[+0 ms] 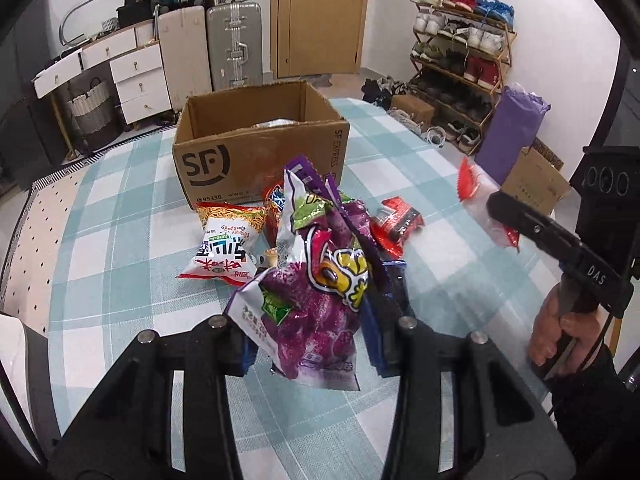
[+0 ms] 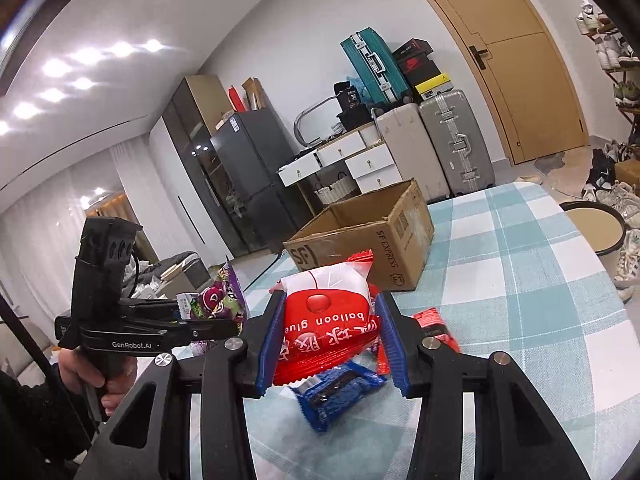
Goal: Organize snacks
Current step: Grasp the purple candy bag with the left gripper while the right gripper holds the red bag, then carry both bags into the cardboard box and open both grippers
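A: While the left gripper pinches the purple snack bag and holds it clear of the cloth, what does the right one carry?

B: Right gripper, blue pads pressed on a red-and-white packet. Blue wrapper lies on the table just below it.

A: Surface?

B: Table under a teal-and-white checked cloth. Open cardboard box stands past the pile; noodle packet and small red packet lie loose before it.

A: Room?

B: Wooden door, suitcases, white drawers behind; shoe rack to the right; dark fridge to the left.
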The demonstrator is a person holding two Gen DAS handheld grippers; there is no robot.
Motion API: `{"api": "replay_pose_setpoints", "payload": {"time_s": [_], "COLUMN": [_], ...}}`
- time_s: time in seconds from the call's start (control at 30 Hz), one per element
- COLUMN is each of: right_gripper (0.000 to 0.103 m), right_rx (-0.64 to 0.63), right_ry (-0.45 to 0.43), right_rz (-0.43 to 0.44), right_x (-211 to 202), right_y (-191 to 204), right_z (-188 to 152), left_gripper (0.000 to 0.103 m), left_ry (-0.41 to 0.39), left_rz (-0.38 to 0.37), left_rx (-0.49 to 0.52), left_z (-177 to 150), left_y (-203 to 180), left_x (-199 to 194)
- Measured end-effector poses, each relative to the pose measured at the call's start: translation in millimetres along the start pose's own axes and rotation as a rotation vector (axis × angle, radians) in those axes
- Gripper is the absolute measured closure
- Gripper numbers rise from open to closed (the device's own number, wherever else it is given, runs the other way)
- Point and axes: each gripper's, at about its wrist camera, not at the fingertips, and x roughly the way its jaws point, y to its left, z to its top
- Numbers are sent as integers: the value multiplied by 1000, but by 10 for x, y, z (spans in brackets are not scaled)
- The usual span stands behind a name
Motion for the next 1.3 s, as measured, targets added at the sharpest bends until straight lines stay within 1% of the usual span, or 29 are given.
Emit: {"api": "replay_pose_setpoints", "payload": {"time_s": [0.23, 0.33, 0.43, 0.63, 0.77, 0.83, 1.0, 1.17, 1.3], "right_gripper": [58, 58, 58, 58, 58, 58, 58, 58, 58], "right_rx": [-35, -46, -47, -67, -72, -63, -65, -73, -78], "right_ry": [37, 48, 60, 65, 79, 87, 100, 114, 134], "right_rz": [20, 31, 54, 85, 94, 115, 126, 140, 138], "right_x": [24, 59, 117, 204, 307, 378, 576, 794, 1013], "right_y": [333, 475, 616, 896, 1010, 1030, 1055, 1048, 964], "right_z": [15, 63, 122, 271, 383, 468, 654, 884, 1125], "left_gripper": [64, 64, 64, 64, 64, 63, 63, 63, 63], "left_ry": [-61, -96, -127, -156, -175, -192, -214, -223, -219], "left_rz": [-32, -12, -26, -58, -68, -61, -55, -42, -38], "left_rx": [-41, -55, -72, -108, -125, -130, -112, -101, -100], "left_z": [-113, -156, -185, -154, -50, 11, 229, 526, 829], "left_y": [78, 135, 212, 389, 489, 528, 562, 625, 685], "left_x": [-363, -494, -620, -787, -871, -907, -912, -860, -767]}}
